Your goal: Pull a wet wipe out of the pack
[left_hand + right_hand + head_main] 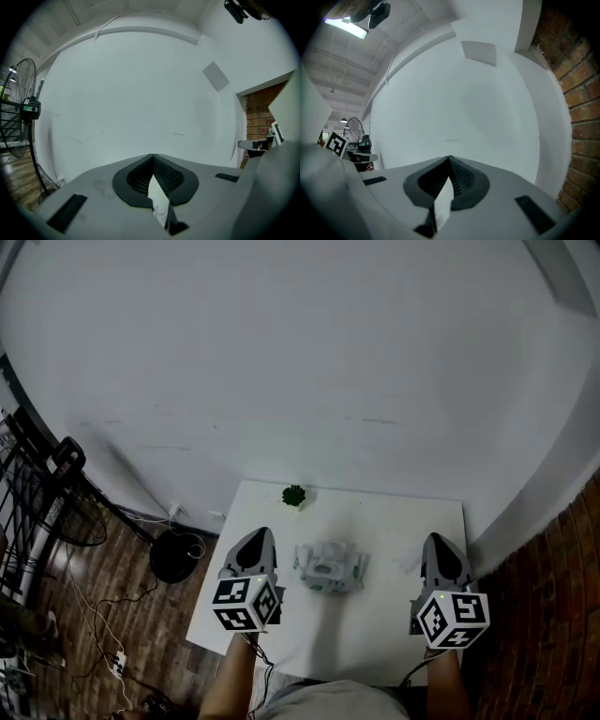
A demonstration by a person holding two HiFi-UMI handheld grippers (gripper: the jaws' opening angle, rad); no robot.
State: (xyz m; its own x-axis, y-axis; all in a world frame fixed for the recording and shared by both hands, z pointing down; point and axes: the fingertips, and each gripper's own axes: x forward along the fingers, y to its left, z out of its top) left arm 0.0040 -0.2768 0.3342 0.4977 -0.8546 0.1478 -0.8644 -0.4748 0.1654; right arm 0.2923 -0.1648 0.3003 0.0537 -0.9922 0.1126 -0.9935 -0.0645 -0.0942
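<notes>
Here the pack (329, 568) lies on the table (384, 624) between the left gripper (262, 538) and the right gripper (438, 544), touching neither, each with its jaw tips pressed together and holding nothing.

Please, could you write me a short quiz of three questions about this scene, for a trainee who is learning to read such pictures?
1. True or false: the left tool is shut on the wipe pack.
2. What stands at the far edge of the table? A) a cup B) a small green plant C) a sponge
3. Fill in: the jaws of the right tool are ____ (open or shut).

Key: 1 false, its jaws are together on nothing and the pack lies apart from it on the table; 2 B; 3 shut.
</notes>
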